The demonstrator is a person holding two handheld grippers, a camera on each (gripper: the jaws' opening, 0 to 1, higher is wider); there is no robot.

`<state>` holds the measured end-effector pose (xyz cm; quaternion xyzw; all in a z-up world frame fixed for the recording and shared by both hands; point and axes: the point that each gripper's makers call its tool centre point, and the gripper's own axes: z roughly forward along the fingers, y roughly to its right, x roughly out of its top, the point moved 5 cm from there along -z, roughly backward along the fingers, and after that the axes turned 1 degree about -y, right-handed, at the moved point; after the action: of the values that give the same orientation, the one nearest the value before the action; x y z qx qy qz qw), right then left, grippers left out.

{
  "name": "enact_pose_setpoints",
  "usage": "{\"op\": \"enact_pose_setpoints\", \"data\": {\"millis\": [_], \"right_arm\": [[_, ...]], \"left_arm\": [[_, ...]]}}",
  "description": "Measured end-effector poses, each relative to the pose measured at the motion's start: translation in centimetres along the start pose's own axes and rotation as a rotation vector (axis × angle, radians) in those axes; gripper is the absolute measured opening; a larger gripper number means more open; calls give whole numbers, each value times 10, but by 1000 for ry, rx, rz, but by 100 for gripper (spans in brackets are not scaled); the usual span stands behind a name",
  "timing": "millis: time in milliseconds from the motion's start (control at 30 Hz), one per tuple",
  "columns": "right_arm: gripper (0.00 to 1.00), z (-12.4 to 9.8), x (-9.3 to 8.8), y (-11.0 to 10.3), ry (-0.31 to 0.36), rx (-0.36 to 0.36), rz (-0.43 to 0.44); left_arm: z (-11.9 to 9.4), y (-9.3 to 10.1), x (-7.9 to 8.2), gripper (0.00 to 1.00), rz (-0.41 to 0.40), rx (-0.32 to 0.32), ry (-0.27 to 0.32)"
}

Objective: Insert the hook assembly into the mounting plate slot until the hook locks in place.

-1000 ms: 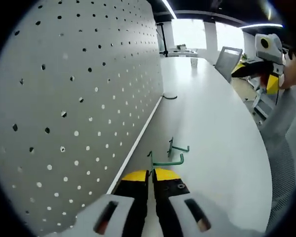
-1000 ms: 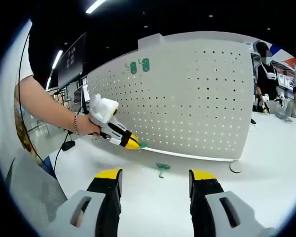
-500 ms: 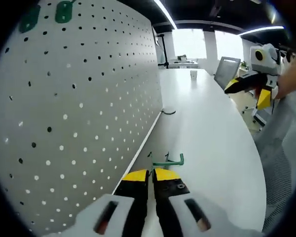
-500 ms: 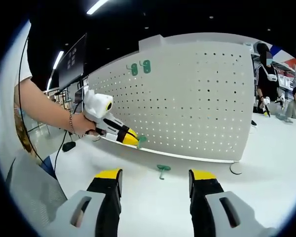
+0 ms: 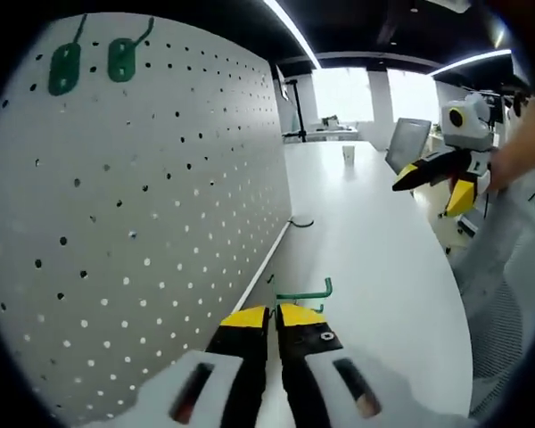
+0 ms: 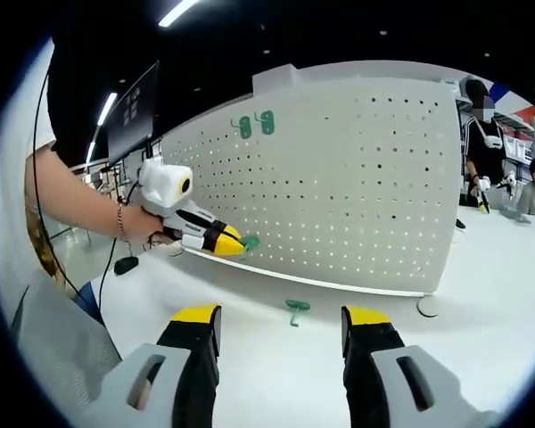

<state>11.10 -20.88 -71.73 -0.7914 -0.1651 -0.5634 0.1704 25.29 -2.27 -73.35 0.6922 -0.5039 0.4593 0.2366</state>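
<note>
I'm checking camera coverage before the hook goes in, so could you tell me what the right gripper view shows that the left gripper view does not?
Right gripper view: a second green hook lying on the table, people standing at the far right, and its own open right gripper.

Left gripper view: the held hook seen close, clamped in the shut left gripper, and the window at the table's far end.

Both: the white pegboard with two green hooks hung near its top, the white table, and the other gripper in the person's hand.
</note>
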Motion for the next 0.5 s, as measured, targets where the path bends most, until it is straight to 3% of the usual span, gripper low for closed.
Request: {"op": "enact_pose_setpoints", "data": {"millis": [300, 500], "right_arm": [[52, 0, 2, 0, 8, -1, -1], [52, -1, 4, 0, 16, 0, -5]], "left_arm": [[-17, 0, 17, 4, -21, 28, 86], [-30, -2, 19, 4, -27, 50, 113]]}}
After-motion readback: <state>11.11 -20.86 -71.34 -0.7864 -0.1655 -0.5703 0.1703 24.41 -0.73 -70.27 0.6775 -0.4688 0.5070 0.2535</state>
